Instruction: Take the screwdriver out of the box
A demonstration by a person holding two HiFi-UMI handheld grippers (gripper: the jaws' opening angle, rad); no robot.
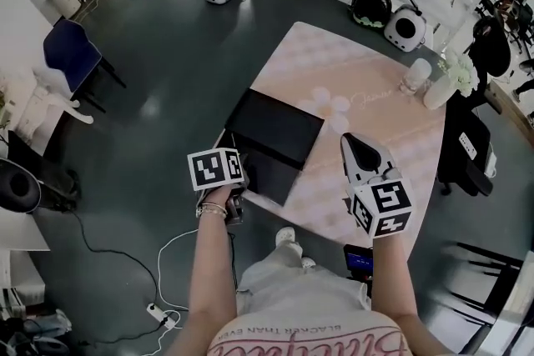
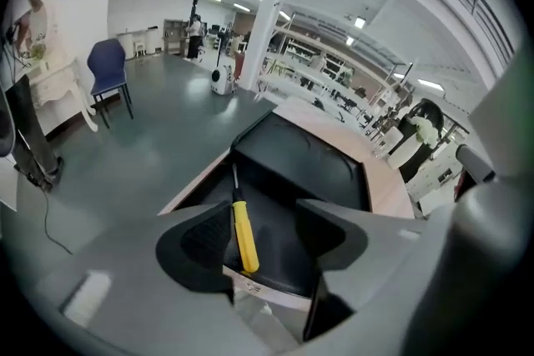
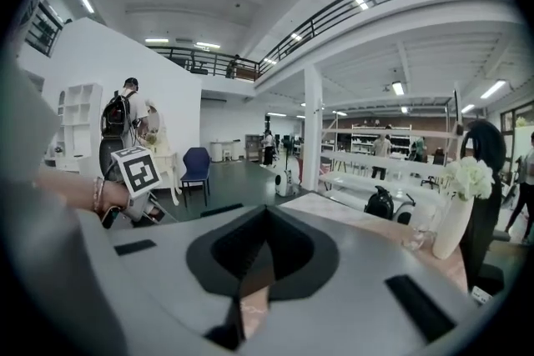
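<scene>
A black box [image 1: 275, 173] stands open on the table's near left corner, its lid [image 1: 277, 126] laid back. In the left gripper view a screwdriver [image 2: 243, 236] with a yellow handle lies on the box's floor [image 2: 279, 246], its shaft pointing away. My left gripper [image 2: 265, 217] hangs open over the box, tilted down, and the handle shows between the jaws close to the left one, untouched. From the head camera the left gripper [image 1: 238, 183] covers the screwdriver. My right gripper [image 1: 357, 147] hovers over the pink tablecloth [image 1: 367, 104] right of the box, its jaws [image 3: 265, 217] together with nothing in them.
A white vase of flowers [image 1: 442, 86] and a glass jar [image 1: 415, 75] stand at the table's far right. A black chair [image 1: 467, 147] is beside the table's right edge. On the floor are a blue chair [image 1: 71, 50], two carriers [image 1: 390, 12] and a cable with power strip [image 1: 158, 313].
</scene>
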